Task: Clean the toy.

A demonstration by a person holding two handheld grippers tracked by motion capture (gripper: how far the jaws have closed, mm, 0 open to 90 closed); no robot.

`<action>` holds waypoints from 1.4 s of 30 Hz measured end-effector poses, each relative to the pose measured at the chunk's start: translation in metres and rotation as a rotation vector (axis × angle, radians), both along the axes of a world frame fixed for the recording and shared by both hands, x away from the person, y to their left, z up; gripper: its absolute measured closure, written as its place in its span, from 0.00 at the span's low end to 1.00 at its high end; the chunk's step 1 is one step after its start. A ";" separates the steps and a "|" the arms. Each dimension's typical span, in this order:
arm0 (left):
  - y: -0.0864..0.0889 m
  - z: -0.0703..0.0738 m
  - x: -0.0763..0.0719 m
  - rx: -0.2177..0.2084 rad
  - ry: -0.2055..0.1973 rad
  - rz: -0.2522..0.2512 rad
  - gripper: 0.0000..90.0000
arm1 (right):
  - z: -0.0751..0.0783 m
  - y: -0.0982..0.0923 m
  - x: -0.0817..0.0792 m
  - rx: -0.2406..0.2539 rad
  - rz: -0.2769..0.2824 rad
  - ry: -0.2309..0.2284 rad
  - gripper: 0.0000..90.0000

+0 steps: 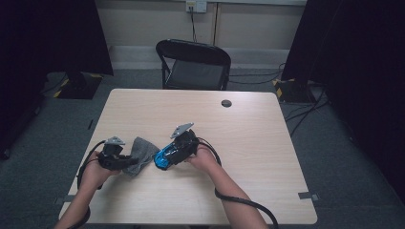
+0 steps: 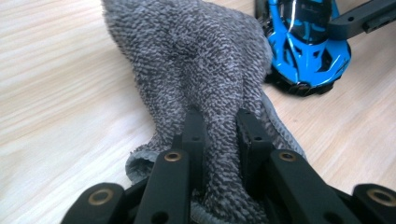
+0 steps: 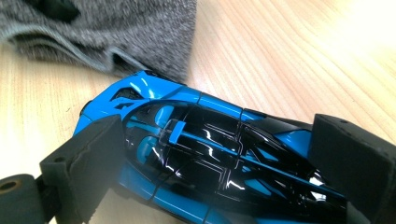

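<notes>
Gripping grey cloth [image 2: 196, 60] beside blue toy car [image 3: 201, 158]

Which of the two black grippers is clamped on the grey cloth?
The left gripper: its jaws pinch the grey terry cloth. The right gripper straddles the blue and black toy car instead.

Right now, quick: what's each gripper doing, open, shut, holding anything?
Left gripper: shut on the grey cloth, pinching a fold of it.
Right gripper: shut on the blue toy car, jaws against its two sides.
</notes>
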State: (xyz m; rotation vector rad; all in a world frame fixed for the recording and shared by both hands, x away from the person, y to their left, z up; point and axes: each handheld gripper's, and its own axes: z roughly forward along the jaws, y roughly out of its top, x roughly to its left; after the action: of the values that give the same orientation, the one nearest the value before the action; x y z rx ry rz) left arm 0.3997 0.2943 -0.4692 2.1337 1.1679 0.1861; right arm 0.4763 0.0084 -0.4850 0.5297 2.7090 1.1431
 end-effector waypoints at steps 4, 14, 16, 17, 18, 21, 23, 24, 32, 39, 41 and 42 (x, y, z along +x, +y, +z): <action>0.014 0.011 0.006 -0.004 -0.031 0.048 0.84 | 0.000 0.000 0.000 0.001 0.000 0.001 0.04; -0.009 0.034 0.046 -0.029 -0.149 0.081 0.83 | 0.000 0.000 0.000 0.003 0.001 0.000 0.04; -0.020 0.034 0.054 -0.027 -0.152 0.061 0.83 | 0.000 0.000 0.000 0.004 0.002 0.000 0.04; -0.026 0.033 0.059 -0.026 -0.158 0.058 0.83 | 0.000 -0.001 0.000 0.005 0.002 0.000 0.04; -0.030 0.032 0.063 -0.020 -0.158 0.043 0.83 | 0.000 -0.001 0.000 0.005 0.002 0.000 0.04; -0.045 0.028 0.073 0.002 -0.150 0.014 0.83 | 0.000 -0.001 0.000 0.005 0.000 -0.001 0.04; -0.054 0.025 0.080 0.011 -0.146 0.002 0.83 | 0.000 -0.001 0.000 0.004 0.002 -0.001 0.04; -0.058 0.023 0.083 0.012 -0.142 0.000 0.83 | 0.000 -0.001 0.000 0.004 0.002 -0.001 0.04; -0.089 0.013 0.102 0.077 -0.131 -0.055 0.83 | 0.000 -0.001 0.000 0.006 0.000 -0.001 0.04; -0.115 -0.002 0.114 0.087 -0.105 -0.104 0.82 | 0.000 0.000 0.001 -0.004 0.002 0.003 0.04; -0.122 -0.005 0.115 0.107 -0.104 -0.116 0.82 | 0.001 0.001 0.001 -0.011 0.002 0.005 0.04; -0.125 -0.007 0.115 0.099 -0.103 -0.119 0.82 | 0.001 0.000 0.001 -0.011 0.002 0.005 0.04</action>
State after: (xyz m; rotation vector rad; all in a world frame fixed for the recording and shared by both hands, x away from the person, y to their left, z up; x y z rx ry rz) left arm 0.5149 0.1695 -0.4758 2.2448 0.9881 0.3015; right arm 0.4771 0.0088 -0.4841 0.5296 2.7193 1.1284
